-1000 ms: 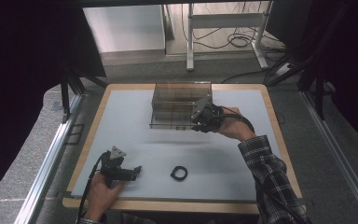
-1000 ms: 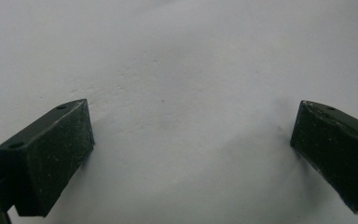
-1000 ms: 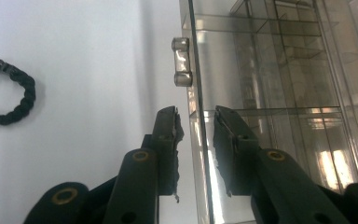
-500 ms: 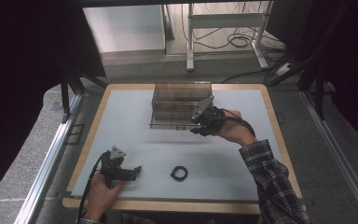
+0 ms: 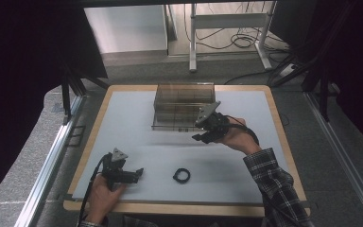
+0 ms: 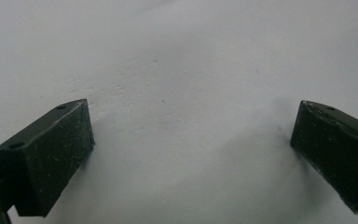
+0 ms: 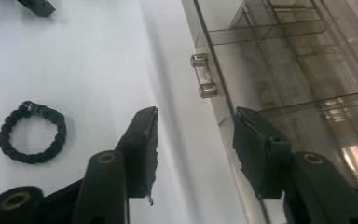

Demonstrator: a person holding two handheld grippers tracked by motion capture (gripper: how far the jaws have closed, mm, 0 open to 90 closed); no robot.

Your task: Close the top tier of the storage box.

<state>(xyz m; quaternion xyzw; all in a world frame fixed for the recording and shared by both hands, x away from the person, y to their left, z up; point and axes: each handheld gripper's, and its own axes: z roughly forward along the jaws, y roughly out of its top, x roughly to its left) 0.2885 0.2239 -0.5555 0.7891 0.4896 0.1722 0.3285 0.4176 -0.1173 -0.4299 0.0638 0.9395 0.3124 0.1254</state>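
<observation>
Right gripper [image 5: 201, 133], fingers just spreading empty, is backing off the drawer handle [image 7: 203, 75]; next it needs the bracelet [image 5: 181, 175] at 7 o'clock; left gripper [image 5: 139, 172] is idling spread.

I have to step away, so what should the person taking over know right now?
Left gripper: open, empty, resting low over the table.
Right gripper: jaws have just been opening, nothing gripped, beside the drawer handle.
Drawer box stands at the back; its drawer is pulled out.
Black braided bracelet lies on the table, untouched.
Likely left: put the bracelet in the drawer.
</observation>
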